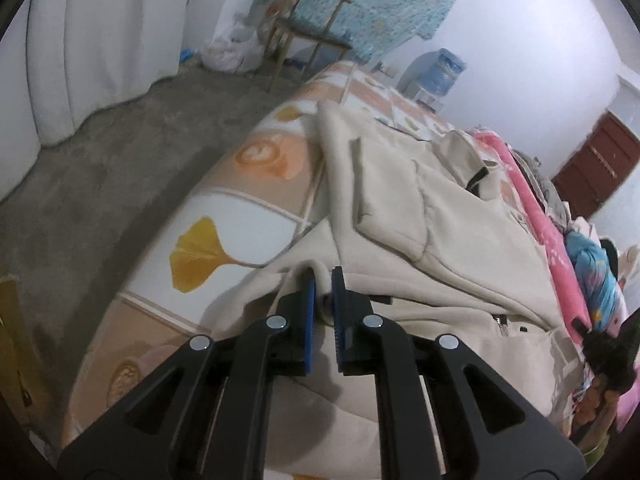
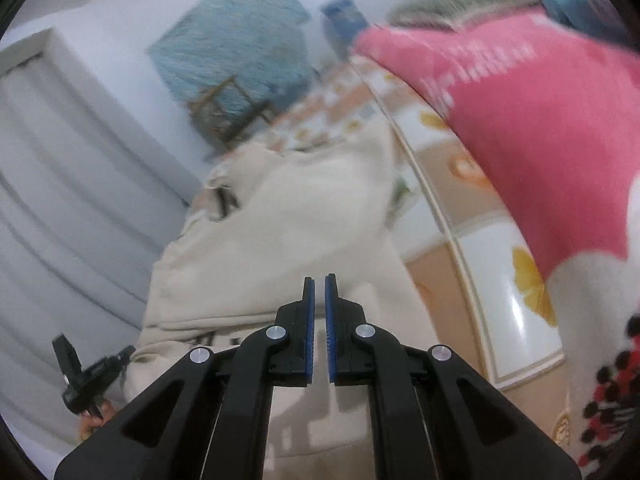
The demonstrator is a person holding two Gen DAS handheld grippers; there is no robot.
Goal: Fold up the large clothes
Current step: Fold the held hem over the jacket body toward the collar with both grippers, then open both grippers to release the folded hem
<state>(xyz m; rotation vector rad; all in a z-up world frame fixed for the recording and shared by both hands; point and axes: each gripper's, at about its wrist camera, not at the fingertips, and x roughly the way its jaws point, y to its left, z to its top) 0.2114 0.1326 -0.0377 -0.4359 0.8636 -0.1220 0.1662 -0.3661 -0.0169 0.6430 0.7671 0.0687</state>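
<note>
A large cream hooded jacket [image 1: 420, 216] lies spread on a bed with a leaf-patterned sheet [image 1: 224, 216]. My left gripper [image 1: 323, 280] is shut on a rolled edge of the jacket near its near-left side, cloth pinched between the blue pads [image 1: 310, 320]. In the right wrist view the same jacket [image 2: 304, 208] stretches away under my right gripper [image 2: 319, 284]. Its jaws stand nearly closed with a thin gap, just above the cloth; no fabric shows between them. The other gripper [image 2: 86, 380] shows at the lower left of that view.
A pink blanket [image 2: 520, 140] and bundled bedding [image 1: 592, 264] lie along the bed's far side. A wooden chair [image 1: 308, 28] with blue cloth, a water dispenser [image 1: 440, 72], white curtains [image 1: 92, 48] and a concrete floor [image 1: 100, 184] surround the bed.
</note>
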